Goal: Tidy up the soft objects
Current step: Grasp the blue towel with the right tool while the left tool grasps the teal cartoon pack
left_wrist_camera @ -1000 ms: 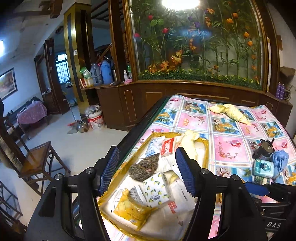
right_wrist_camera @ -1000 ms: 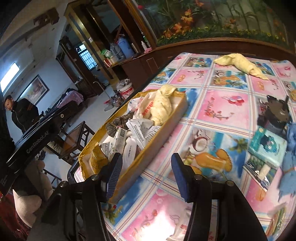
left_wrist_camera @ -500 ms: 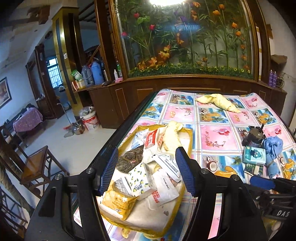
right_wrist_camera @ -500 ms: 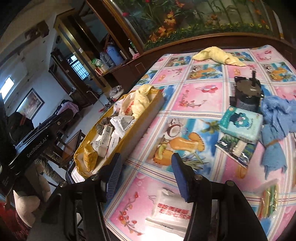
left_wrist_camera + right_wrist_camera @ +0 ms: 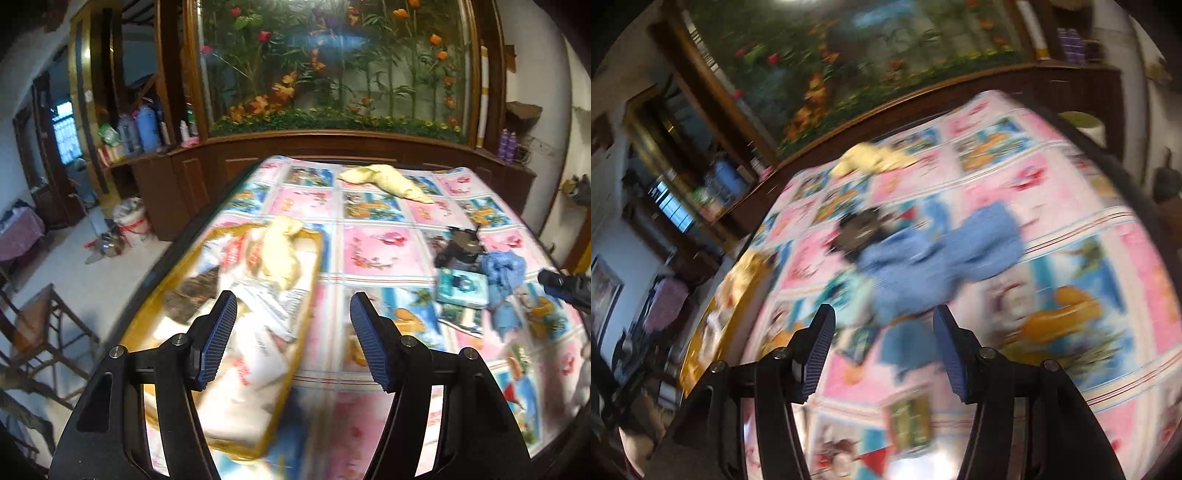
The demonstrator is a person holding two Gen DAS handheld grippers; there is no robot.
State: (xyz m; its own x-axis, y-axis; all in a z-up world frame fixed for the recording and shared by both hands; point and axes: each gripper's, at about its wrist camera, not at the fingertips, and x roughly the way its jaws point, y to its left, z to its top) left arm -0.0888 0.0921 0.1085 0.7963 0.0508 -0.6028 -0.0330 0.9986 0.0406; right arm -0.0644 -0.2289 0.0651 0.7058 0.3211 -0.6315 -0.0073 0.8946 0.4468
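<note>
Approach to a crumpled blue knitted cloth [image 5: 938,258] beside the yellow cardboard tray [image 5: 295,339].
Right gripper [image 5: 882,328] and left gripper [image 5: 291,325] are held half-open and empty, so the cloth can be taken.

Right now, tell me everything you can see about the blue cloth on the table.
The blue cloth is a soft, fuzzy, light blue fabric, crumpled into a loose bunch with a narrower tail trailing toward the camera. It lies on the patterned tablecloth at the right side of the table, beside a teal packet and a dark object; whether it touches either is unclear. In the blurred right wrist view it sits just ahead of the right gripper, whose jaws stand apart, not holding it.
</note>
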